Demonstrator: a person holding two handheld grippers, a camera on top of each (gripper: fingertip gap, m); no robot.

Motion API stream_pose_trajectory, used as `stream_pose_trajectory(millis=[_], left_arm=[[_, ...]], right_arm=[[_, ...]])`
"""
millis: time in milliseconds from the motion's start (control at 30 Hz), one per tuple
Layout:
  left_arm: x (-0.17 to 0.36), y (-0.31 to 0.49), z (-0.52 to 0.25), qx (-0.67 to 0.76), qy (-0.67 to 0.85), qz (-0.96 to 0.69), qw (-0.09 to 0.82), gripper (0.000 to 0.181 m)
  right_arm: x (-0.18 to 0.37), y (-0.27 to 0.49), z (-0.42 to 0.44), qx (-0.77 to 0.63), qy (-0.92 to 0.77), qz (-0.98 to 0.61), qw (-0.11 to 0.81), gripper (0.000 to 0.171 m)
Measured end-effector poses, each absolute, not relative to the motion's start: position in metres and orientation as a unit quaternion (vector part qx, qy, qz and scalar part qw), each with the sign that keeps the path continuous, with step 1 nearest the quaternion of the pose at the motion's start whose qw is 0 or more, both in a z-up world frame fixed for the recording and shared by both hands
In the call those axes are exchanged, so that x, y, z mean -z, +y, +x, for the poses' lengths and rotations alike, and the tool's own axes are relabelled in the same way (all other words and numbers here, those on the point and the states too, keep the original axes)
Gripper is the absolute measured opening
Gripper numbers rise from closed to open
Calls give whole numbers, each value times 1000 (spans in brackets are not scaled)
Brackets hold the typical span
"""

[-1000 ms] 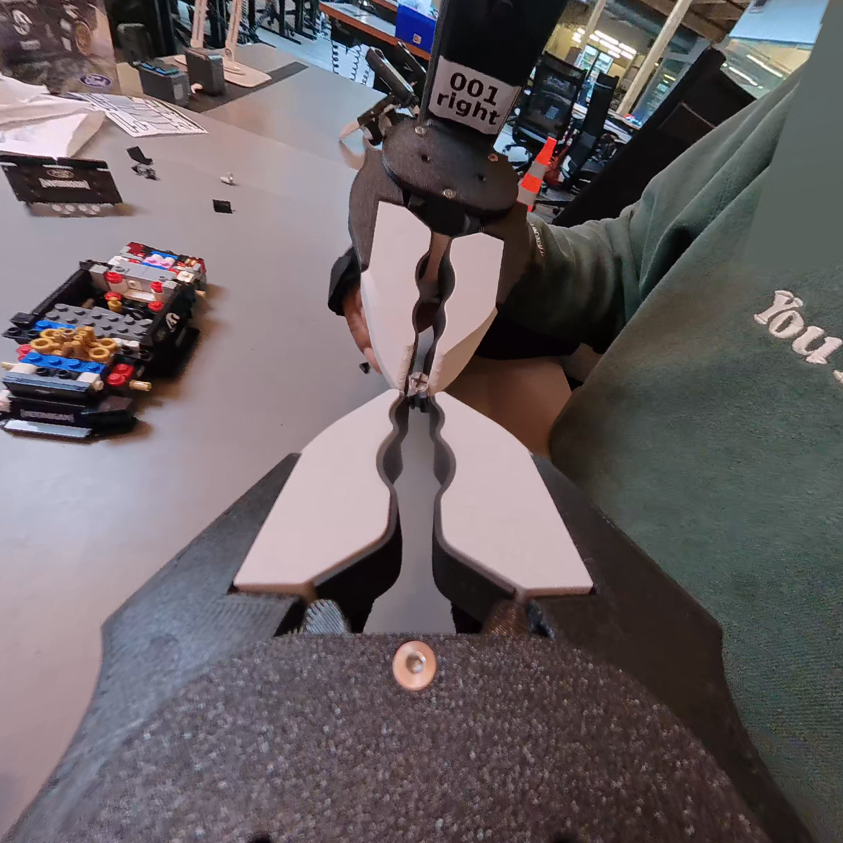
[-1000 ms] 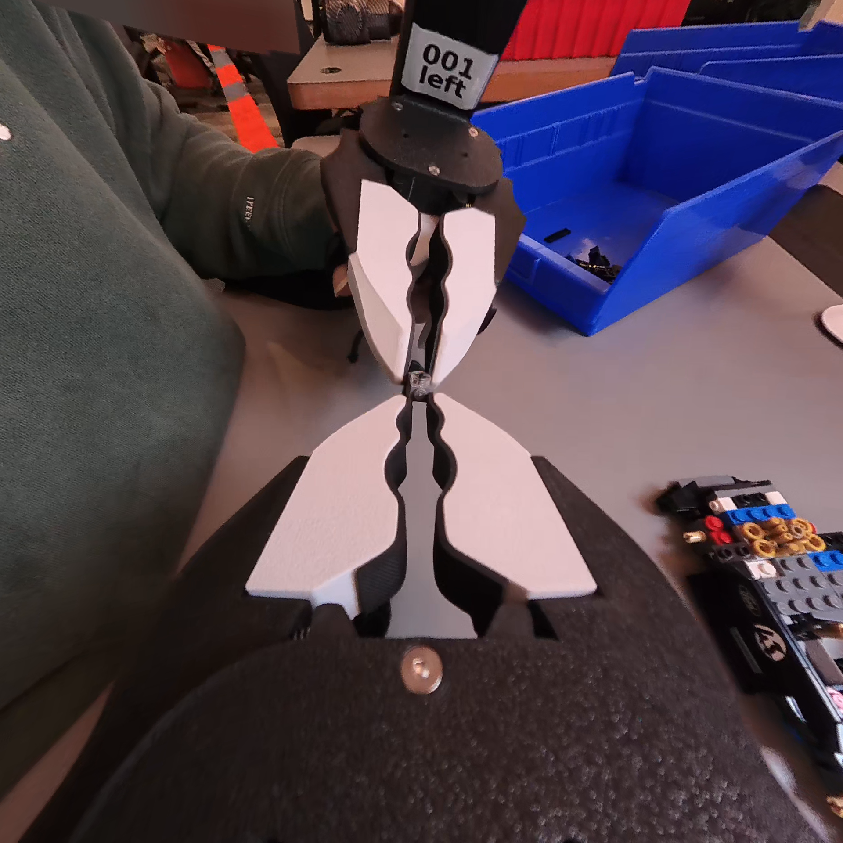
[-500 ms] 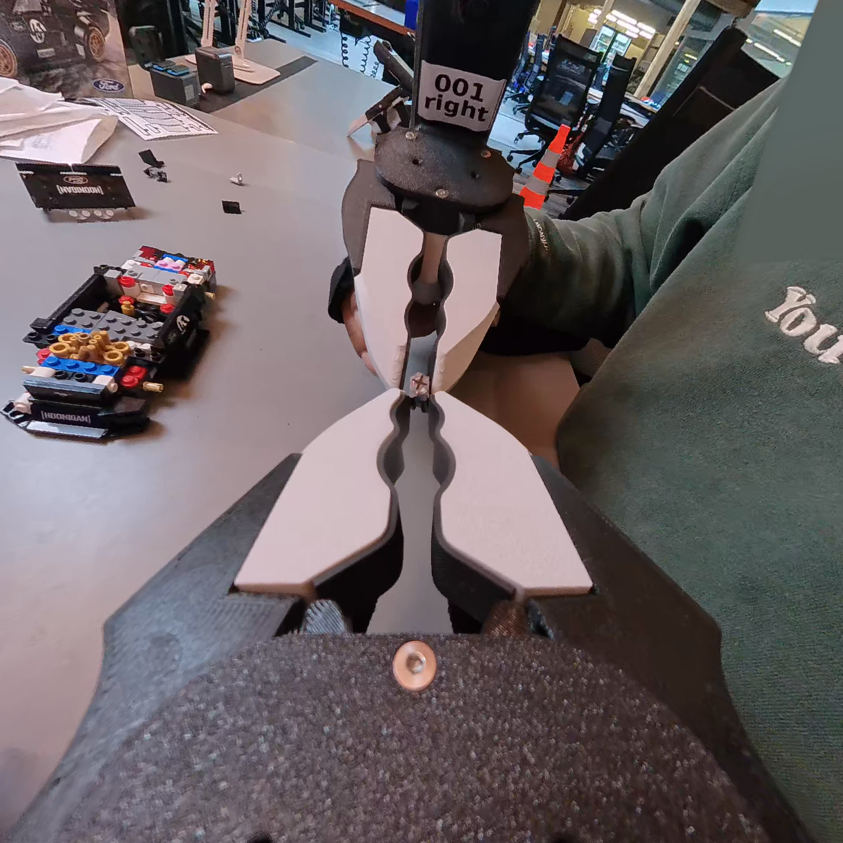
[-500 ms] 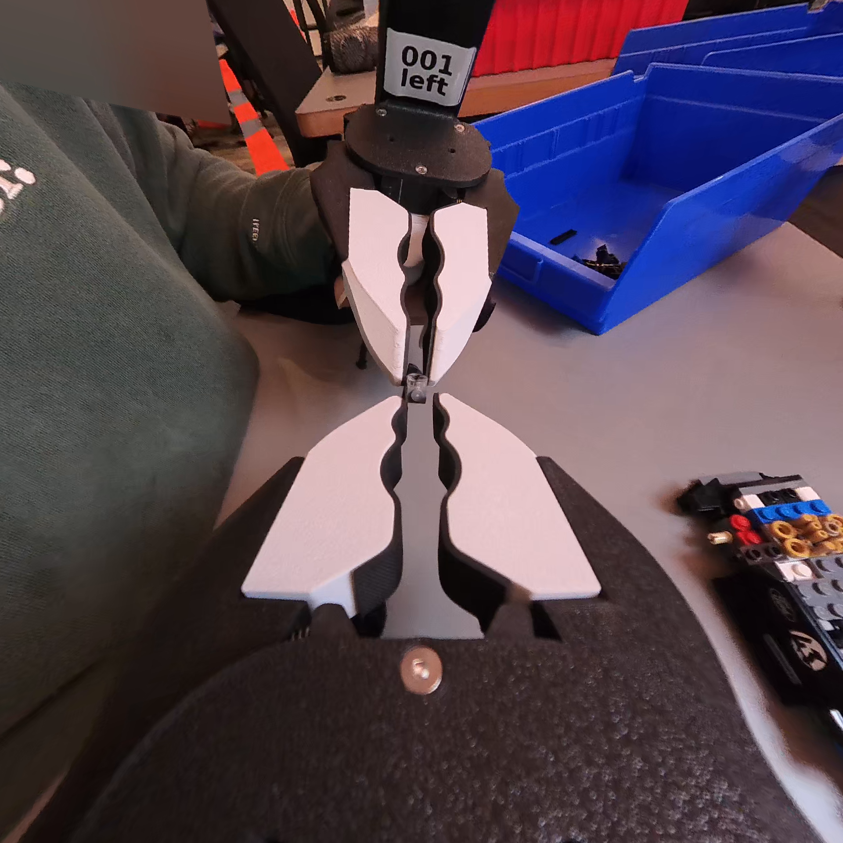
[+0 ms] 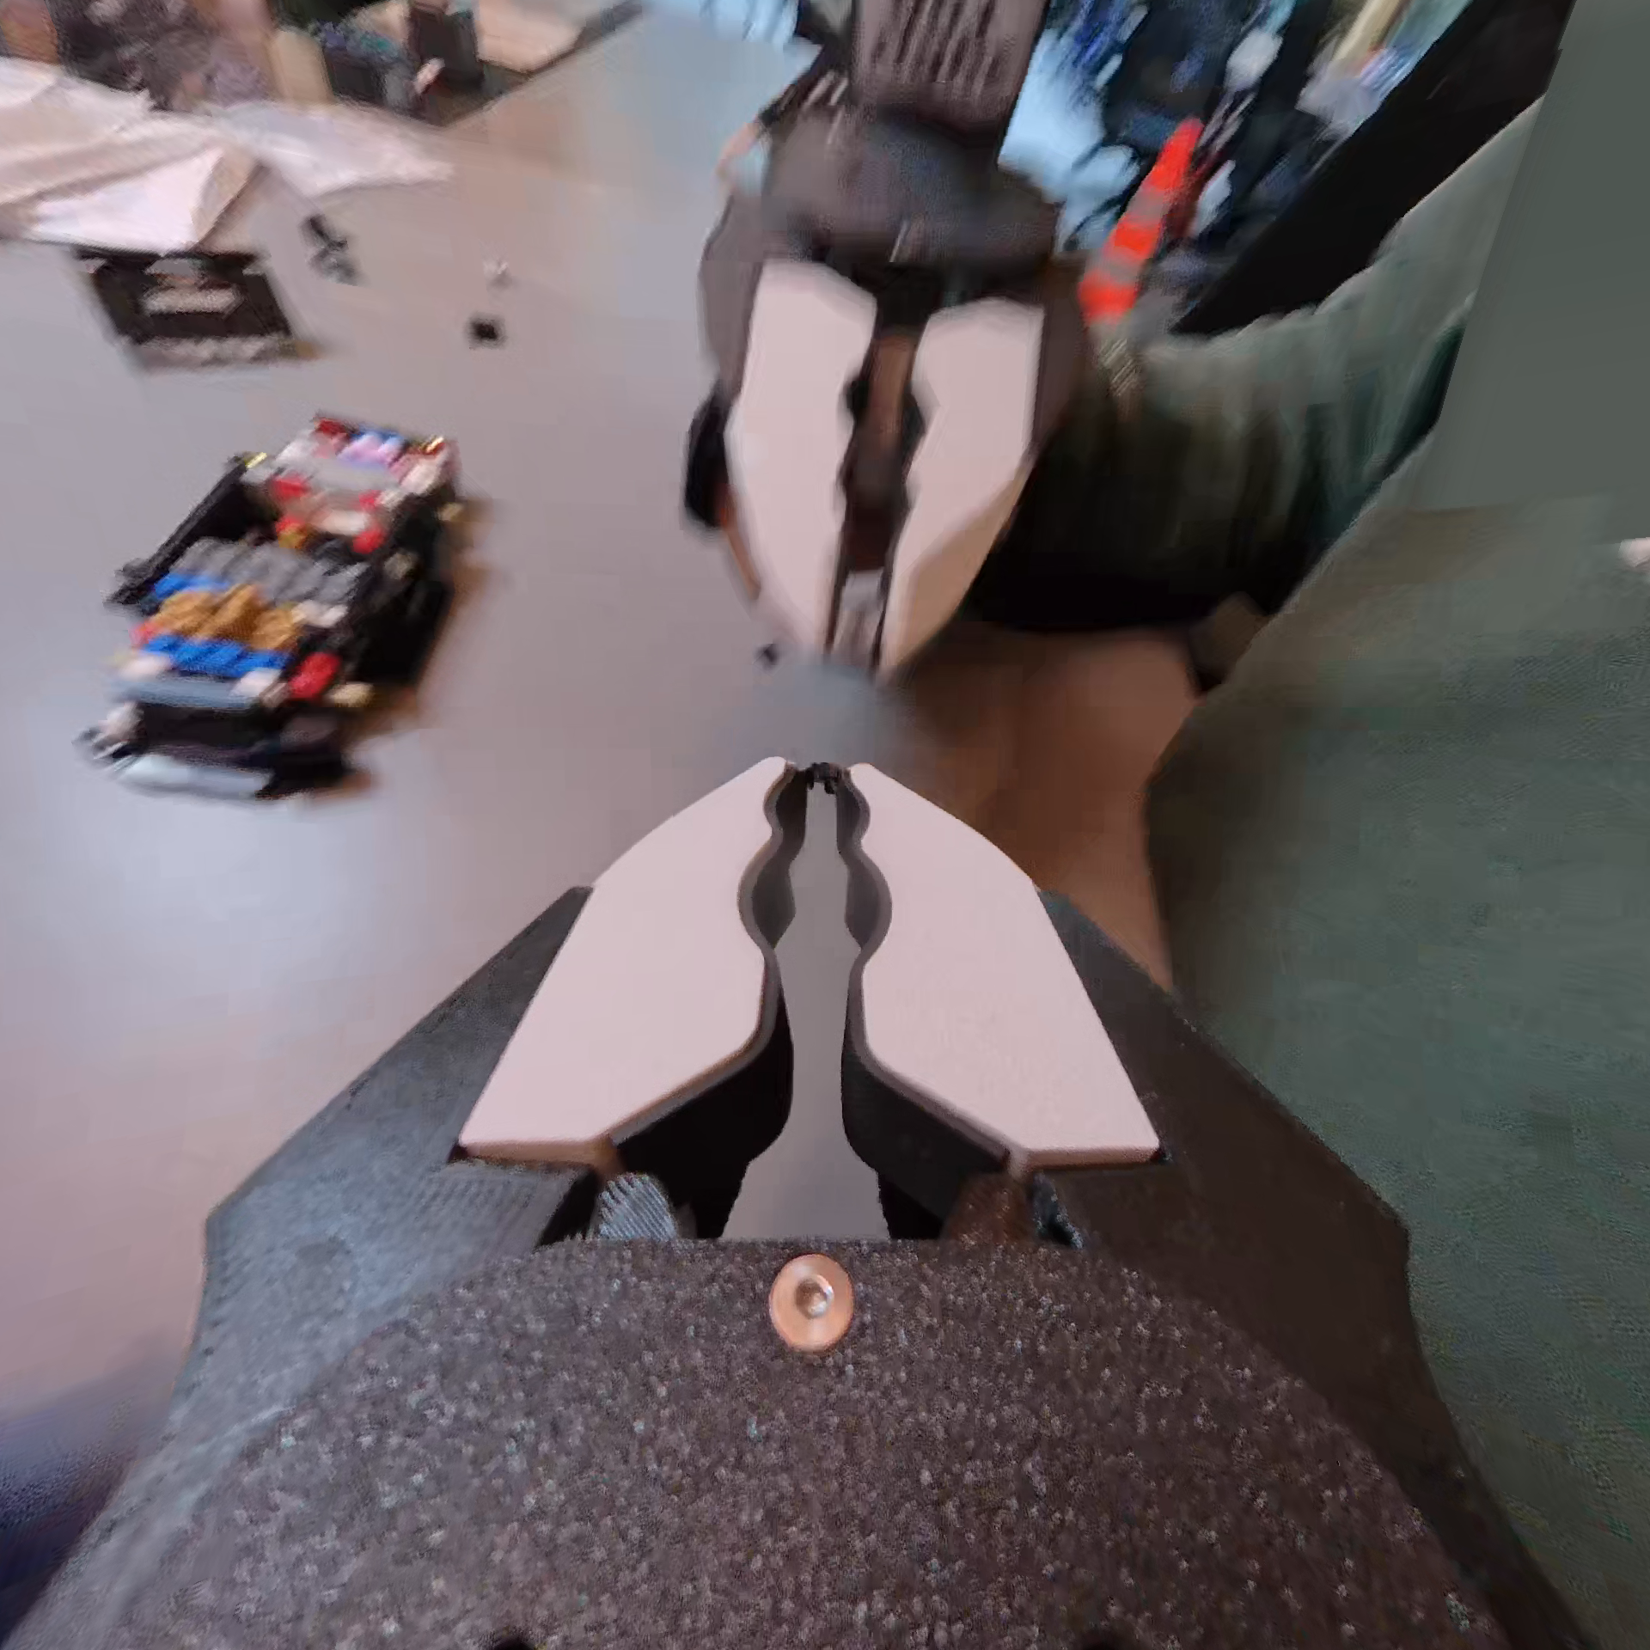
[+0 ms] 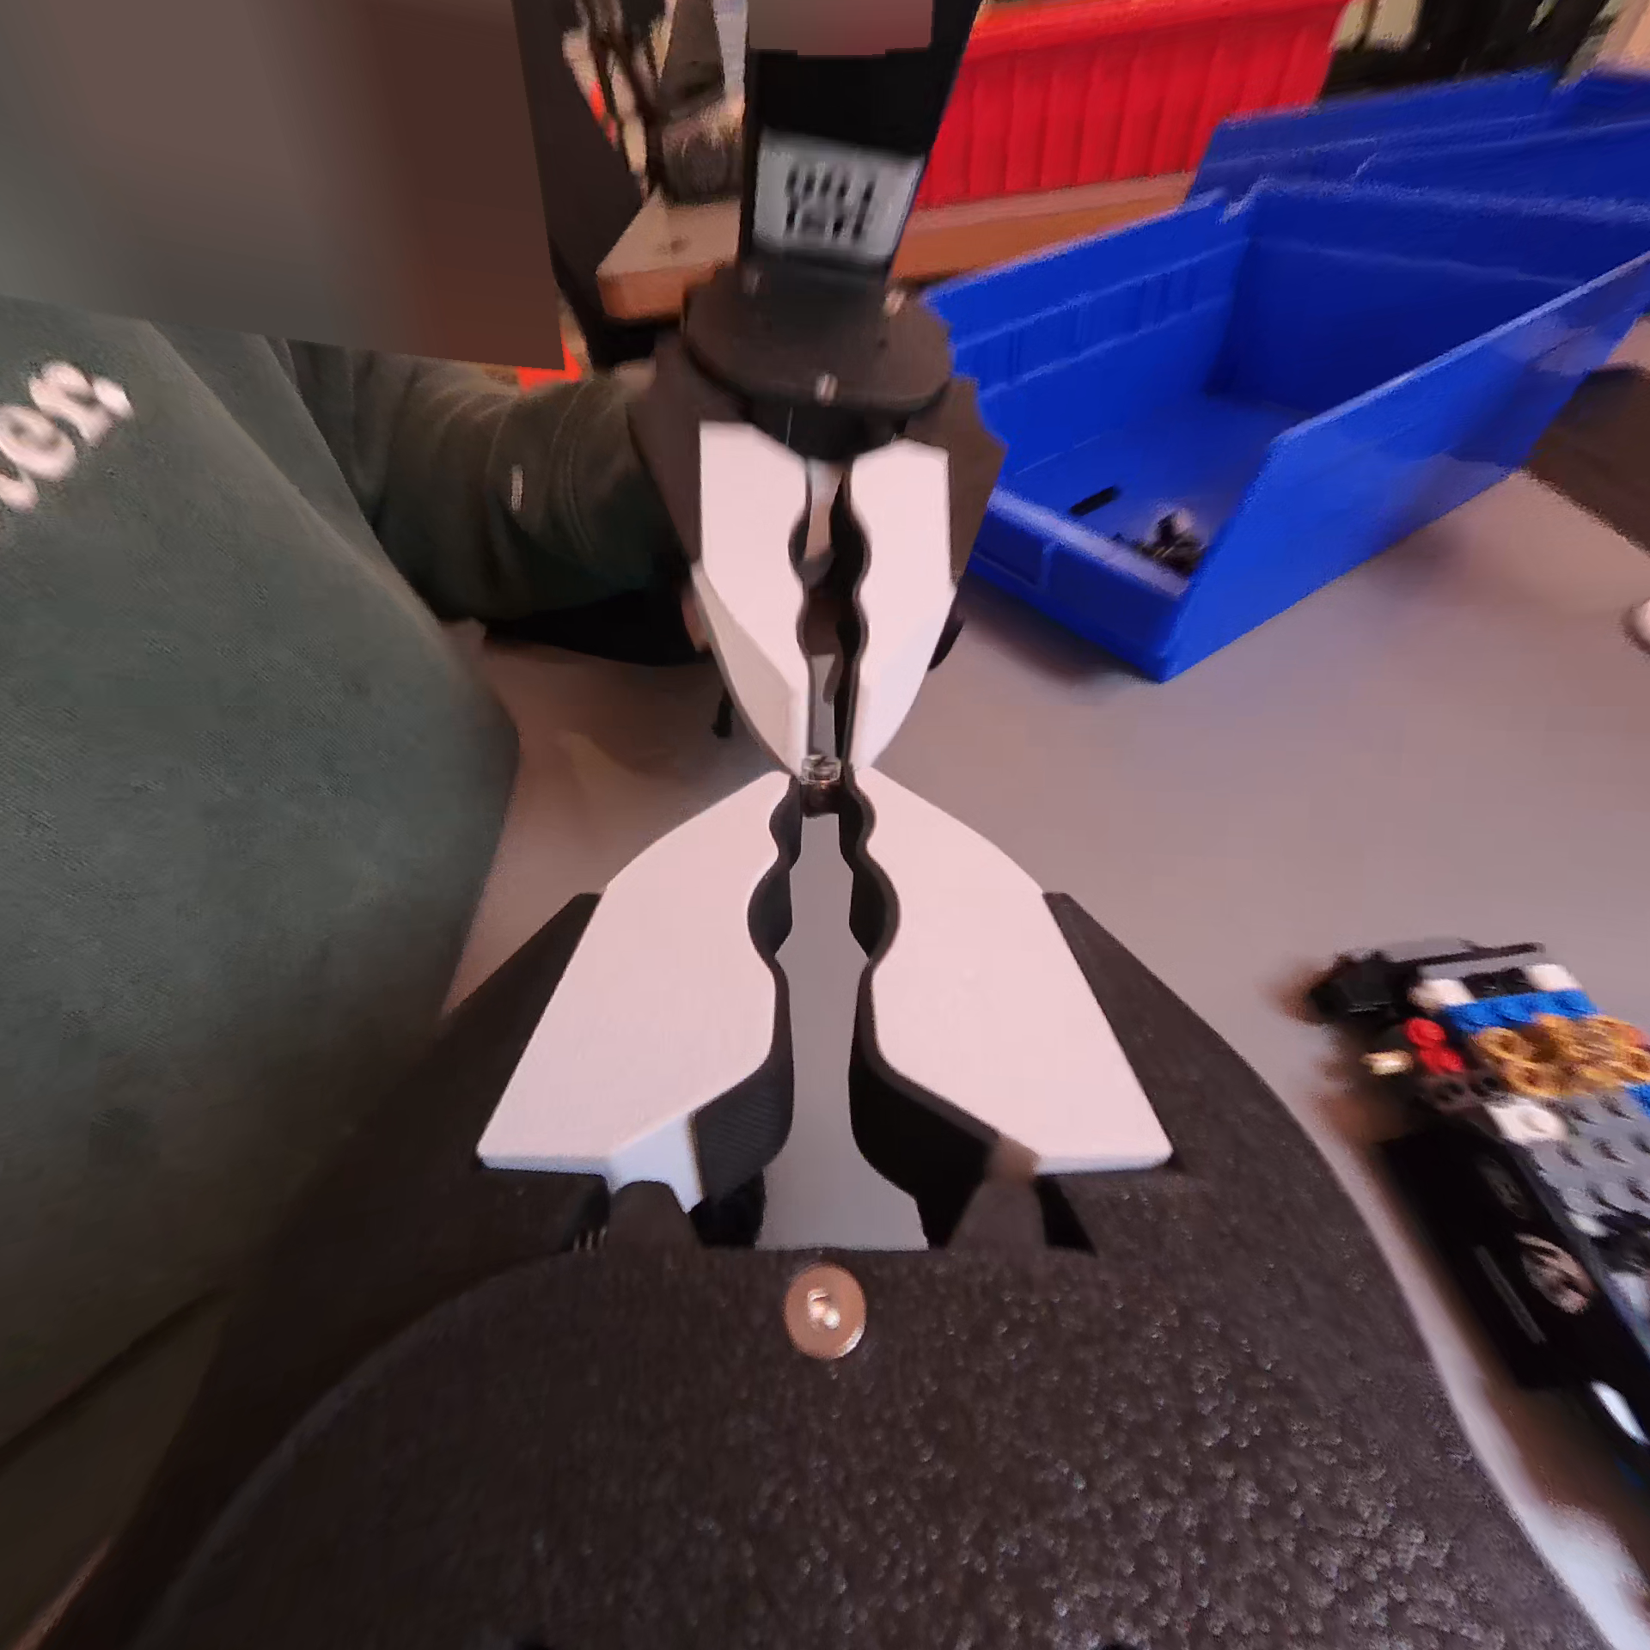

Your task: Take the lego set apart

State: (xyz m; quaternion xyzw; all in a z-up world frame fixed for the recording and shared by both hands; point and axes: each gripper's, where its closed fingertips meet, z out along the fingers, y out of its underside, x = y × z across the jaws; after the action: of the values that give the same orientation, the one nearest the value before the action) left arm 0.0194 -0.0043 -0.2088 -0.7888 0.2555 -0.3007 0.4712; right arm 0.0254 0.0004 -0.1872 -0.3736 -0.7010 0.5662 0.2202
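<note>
- Pinching a tiny dark bit (image 5: 817,777), the left gripper (image 5: 817,770) has its jaws almost shut, with only a thin gap at the tips.
- The right gripper (image 6: 817,796) is narrow too. Its tips squeeze something small and dark, with a little clear stud (image 6: 820,766) just past them.
- I cannot tell if both grippers hold one bit or two.
- The grippers point at each other, tip to tip, up above the table (image 5: 223,937).
- In the right wrist view the tips look like they touch at the bit.
- In the left wrist view there is a gap between them, and the right gripper is very blurry.
- The lego set (image 5: 277,607) lies flat on the table, off to the left of the left gripper and well apart from both.
- It is a long black build with blue, red, grey and gold parts on top.
- In the right wrist view the lego set shows at the right edge, near the right gripper's body.
- A blue bin (image 6: 1339,375) stands on the table behind the left gripper. A few small dark parts (image 6: 1161,536) lie in it.
- A green sleeve (image 6: 464,482) reaches to the left gripper's handle.
- Far back on the table lie white papers (image 5: 161,170), a flat black plate (image 5: 187,304) and some loose little parts (image 5: 485,330).
</note>
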Motion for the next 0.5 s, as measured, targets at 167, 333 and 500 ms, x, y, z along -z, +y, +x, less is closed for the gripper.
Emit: stream_pose_trajectory(millis=[167,333,500], left_arm=[[219,0,11,297,232,-805,458,7],[225,-1,26,319,233,-803,447,22],[204,-3,28,389,202,-768,467,25]], right_arm=[[174,22,31,-572,-678,-386,251,8],[188,8,29,-565,-698,-375,231,8],[190,3,29,-557,-707,-363,242,8]])
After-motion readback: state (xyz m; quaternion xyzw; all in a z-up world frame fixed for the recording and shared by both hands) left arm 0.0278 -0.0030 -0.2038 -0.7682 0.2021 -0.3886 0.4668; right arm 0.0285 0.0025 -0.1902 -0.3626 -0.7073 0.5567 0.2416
